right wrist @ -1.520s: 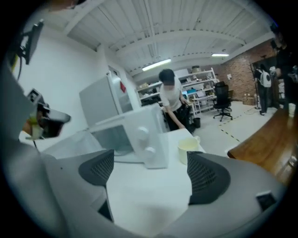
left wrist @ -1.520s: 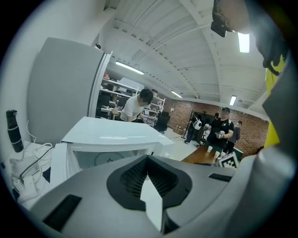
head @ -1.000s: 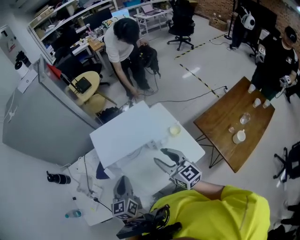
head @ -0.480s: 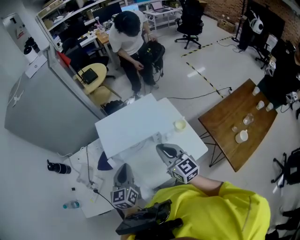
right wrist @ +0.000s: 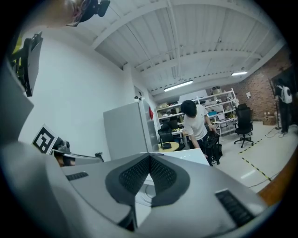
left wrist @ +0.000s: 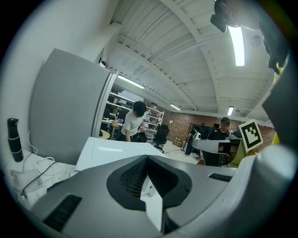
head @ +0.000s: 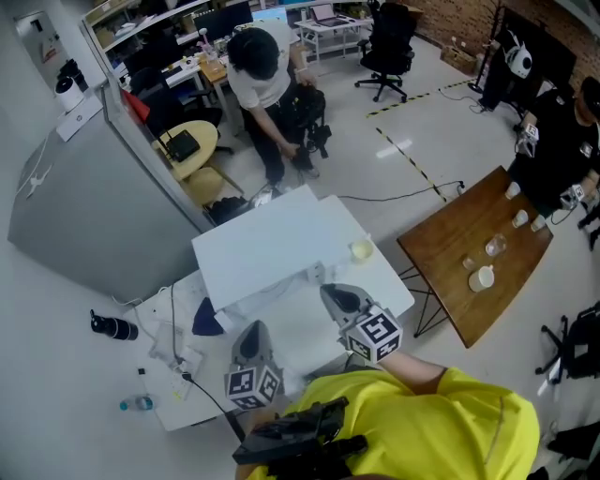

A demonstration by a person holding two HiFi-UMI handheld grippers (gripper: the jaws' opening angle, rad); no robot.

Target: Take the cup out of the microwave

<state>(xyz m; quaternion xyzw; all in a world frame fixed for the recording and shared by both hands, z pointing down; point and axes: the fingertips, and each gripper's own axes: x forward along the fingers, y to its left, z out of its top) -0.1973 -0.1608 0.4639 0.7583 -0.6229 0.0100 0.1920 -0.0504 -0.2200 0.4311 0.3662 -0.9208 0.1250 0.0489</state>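
The left tongs (head: 251, 330) and the right tongs (head: 333, 294) are both pressed closed and empty before the white microwave (head: 267, 246); spreading one pair first should ease reaching inside.

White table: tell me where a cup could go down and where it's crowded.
Bare: the table strip between the white box and the left gripper and right gripper; the right corner below the pale cup. Crowded: the left end, with cables and dark cloth.

Place: lab-office | cues: office chair (head: 389, 42), desks (head: 323, 21), shelving (head: 131, 28), brick wall (head: 448, 17)
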